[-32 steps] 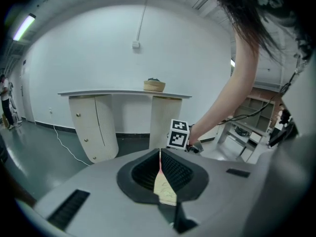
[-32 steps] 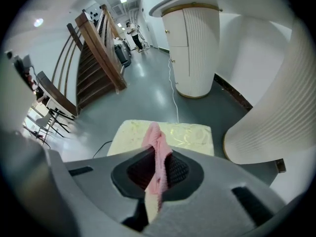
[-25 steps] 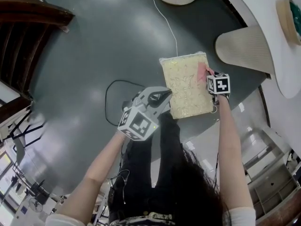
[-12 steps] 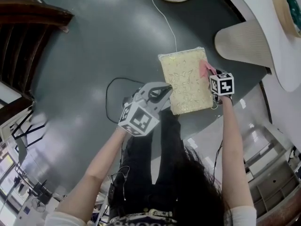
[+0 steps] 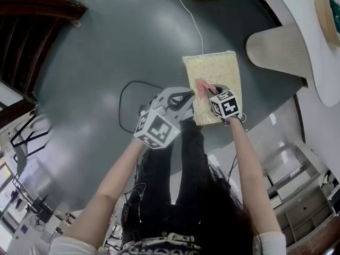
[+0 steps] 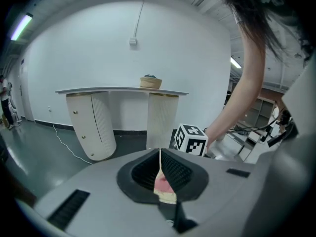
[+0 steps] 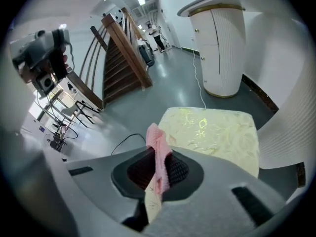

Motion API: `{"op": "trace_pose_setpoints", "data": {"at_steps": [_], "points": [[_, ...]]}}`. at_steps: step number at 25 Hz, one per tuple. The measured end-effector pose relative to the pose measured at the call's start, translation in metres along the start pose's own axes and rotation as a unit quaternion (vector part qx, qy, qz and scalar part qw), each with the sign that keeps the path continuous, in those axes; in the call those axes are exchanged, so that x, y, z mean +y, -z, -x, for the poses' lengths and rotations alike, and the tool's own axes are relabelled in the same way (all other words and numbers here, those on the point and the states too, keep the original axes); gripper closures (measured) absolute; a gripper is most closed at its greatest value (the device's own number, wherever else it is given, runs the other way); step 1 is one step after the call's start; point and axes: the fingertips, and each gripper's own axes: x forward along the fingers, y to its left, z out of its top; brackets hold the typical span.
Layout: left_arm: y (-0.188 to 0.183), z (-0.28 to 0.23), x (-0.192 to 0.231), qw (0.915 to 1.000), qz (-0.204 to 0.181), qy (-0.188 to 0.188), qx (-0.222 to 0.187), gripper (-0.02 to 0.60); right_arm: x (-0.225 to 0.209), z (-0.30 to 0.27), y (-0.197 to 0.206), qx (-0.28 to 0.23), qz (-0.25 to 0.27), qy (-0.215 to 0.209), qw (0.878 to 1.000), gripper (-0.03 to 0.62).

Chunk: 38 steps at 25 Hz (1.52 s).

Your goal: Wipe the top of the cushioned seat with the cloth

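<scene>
The cushioned seat (image 5: pixel 218 77) is a cream, yellow-patterned pad standing on the dark floor ahead of me; the right gripper view shows it too (image 7: pixel 217 132). My right gripper (image 5: pixel 208 91) is over its near left part and is shut on a pink cloth (image 5: pixel 202 86), which sticks up from between the jaws (image 7: pixel 159 159). My left gripper (image 5: pixel 186 98) hovers just left of the seat's near corner, its jaws shut with nothing in them (image 6: pixel 160 164). The right gripper's marker cube (image 6: pixel 190 139) shows just beyond it.
A white cable (image 5: pixel 188 17) runs along the floor to the seat's far edge, and a black cable loop (image 5: pixel 127 108) lies to the left. Ribbed white pedestals (image 5: pixel 276 47) stand to the right and behind. A wooden staircase (image 7: pixel 123 53) rises at the left.
My right gripper has carried the pink cloth from the seat's right edge leftward and nearer, across the top, close to the left gripper. The left gripper has barely moved.
</scene>
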Motion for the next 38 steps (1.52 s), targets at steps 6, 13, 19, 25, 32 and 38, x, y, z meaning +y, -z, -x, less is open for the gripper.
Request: {"op": "trace_pose_setpoints", "data": {"at_steps": [6,13,19,25,32,38], "points": [[0.012,0.013,-0.005,0.9999,0.006,-0.006,0.006,0.572,0.025,-0.026,0.007,0.017,0.004,-0.016,1.0,0.583],[0.02,0.016,-0.013,0.9999,0.007,-0.005,0.014,0.572,0.0,-0.017,0.021,0.022,-0.023,0.008,0.999,0.583],[0.01,0.006,-0.025,0.9999,0.001,0.008,0.01,0.572,-0.051,0.013,0.046,0.029,-0.05,0.057,0.997,0.583],[-0.001,-0.006,-0.045,0.9994,-0.013,0.032,0.01,0.572,-0.108,0.05,0.068,0.029,-0.081,0.11,0.99,0.583],[-0.004,-0.016,-0.067,0.9983,-0.024,0.051,0.018,0.572,-0.152,0.083,0.089,0.022,-0.116,0.149,0.982,0.583],[-0.008,-0.02,-0.079,0.9978,-0.031,0.056,0.018,0.572,-0.147,0.094,0.095,0.008,-0.122,0.147,0.982,0.583]]}}
